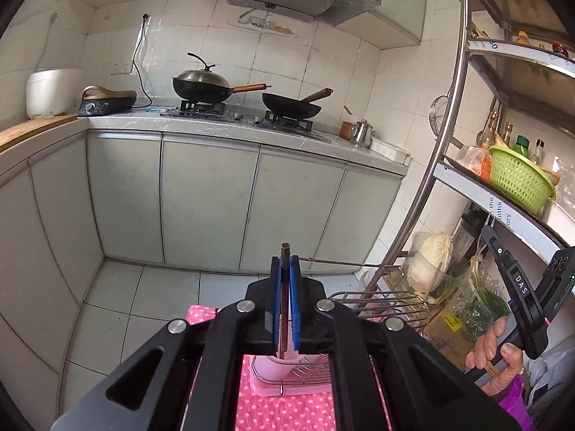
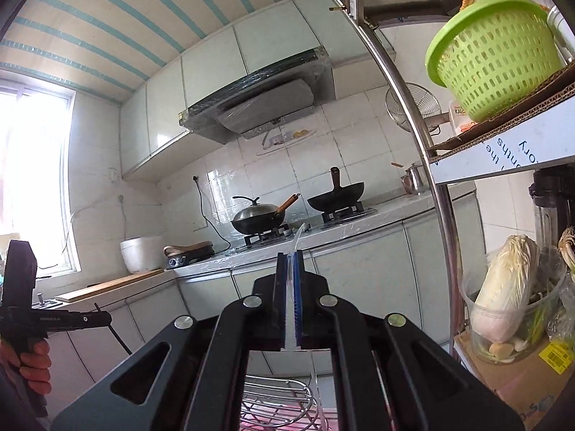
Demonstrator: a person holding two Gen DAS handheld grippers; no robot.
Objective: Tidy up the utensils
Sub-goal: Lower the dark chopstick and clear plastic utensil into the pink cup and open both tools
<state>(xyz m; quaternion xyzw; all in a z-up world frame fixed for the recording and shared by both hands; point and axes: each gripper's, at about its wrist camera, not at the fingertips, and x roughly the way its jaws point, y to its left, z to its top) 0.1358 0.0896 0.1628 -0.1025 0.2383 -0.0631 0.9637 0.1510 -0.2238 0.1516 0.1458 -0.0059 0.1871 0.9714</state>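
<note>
My left gripper (image 1: pixel 285 264) is shut on dark brown chopsticks (image 1: pixel 285 251), whose tips stick up between the blue pads. It hangs above a wire dish rack (image 1: pixel 305 368) on a pink tray, over a pink dotted cloth (image 1: pixel 287 409). My right gripper (image 2: pixel 290 260) is shut on a thin clear plastic utensil (image 2: pixel 299 234) that pokes out past the pads. It is raised above the same wire rack (image 2: pixel 276 402). The right gripper also shows at the right edge of the left wrist view, held by a hand.
A metal shelf (image 1: pixel 445 133) stands at the right with a green basket (image 1: pixel 517 183), bottles, cabbage (image 1: pixel 429 258) and a cardboard box. Across the floor is a counter with two woks (image 1: pixel 201 86), a kettle and a rice cooker (image 1: pixel 50 88).
</note>
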